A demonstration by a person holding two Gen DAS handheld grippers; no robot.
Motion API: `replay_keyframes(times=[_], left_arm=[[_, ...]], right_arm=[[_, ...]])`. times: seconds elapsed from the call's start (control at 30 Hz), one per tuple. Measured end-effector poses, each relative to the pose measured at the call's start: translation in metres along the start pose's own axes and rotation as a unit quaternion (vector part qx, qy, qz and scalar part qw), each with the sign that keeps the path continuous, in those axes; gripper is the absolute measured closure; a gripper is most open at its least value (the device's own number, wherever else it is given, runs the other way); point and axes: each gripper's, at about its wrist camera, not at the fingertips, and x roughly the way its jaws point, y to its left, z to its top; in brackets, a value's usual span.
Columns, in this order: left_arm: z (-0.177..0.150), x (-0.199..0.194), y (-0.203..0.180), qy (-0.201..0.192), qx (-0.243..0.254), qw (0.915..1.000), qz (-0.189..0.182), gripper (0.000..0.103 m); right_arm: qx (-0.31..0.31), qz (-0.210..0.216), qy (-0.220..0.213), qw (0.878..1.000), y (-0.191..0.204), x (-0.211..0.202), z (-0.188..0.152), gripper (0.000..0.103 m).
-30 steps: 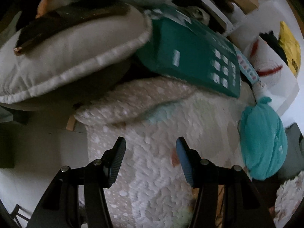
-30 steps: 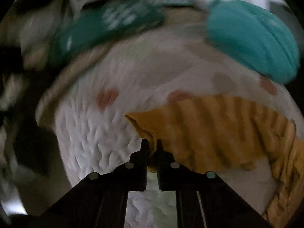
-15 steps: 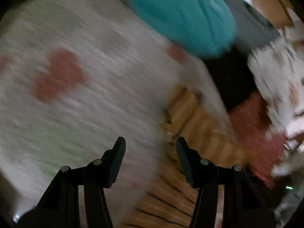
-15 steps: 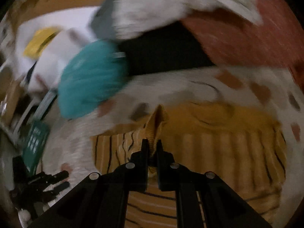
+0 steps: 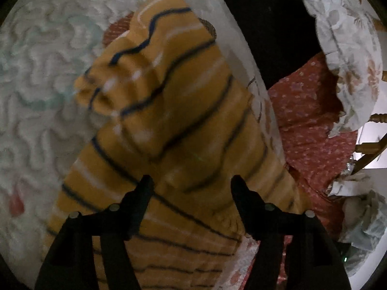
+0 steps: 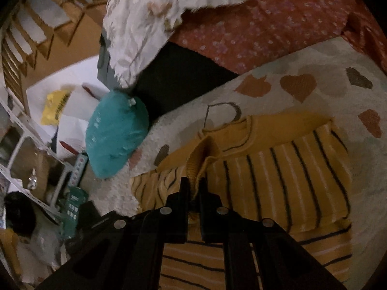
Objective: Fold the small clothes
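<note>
A small mustard-yellow sweater [image 5: 169, 101] with dark and white stripes lies on a white quilted blanket [image 5: 43, 67] printed with hearts. My left gripper [image 5: 191, 183] hangs over the sweater's lower part; its jaws are closing and stand apart, with fabric below them and nothing pinched. In the right wrist view the same sweater [image 6: 285, 169] lies partly folded on the blanket [image 6: 333, 91]. My right gripper [image 6: 193, 183] is shut on a ribbed cuff of the sweater, lifted into a small peak.
A teal bundle [image 6: 116, 137] lies at the blanket's left edge. A red dotted cloth [image 6: 278, 21] and a floral white cloth [image 6: 150, 17] lie beyond it, also seen as red cloth [image 5: 312, 120] and floral cloth [image 5: 348, 55]. Shelving and clutter [image 6: 36, 164] stand at the left.
Both grippers swung from the blanket's pillow end across to the sweater. The right one carried the pinched cuff over the sweater's body. The left one now hovers over the sweater, jaws slightly narrower.
</note>
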Motion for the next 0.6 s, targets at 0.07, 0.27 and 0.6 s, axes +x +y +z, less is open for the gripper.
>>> replay_keyframes(times=[0.07,0.27,0.6], left_arm=[[0.001,0.009,-0.009,0.011,0.019,0.9998,-0.001,0.093],[-0.026,0.016,-0.050,0.022,0.112,0.9927,0.038,0.092],[-0.010,-0.041,-0.041,-0.007,0.156,0.9845,0.080,0.071]], right_arm=[[0.010,-0.004,-0.004,1.000,-0.014,-0.005,0.002,0.096],[0.009,-0.072,-0.024,0.997,-0.052,-0.015,0.026,0.096],[0.051,-0.203,0.005,0.978,-0.116,-0.008,0.036,0.082]])
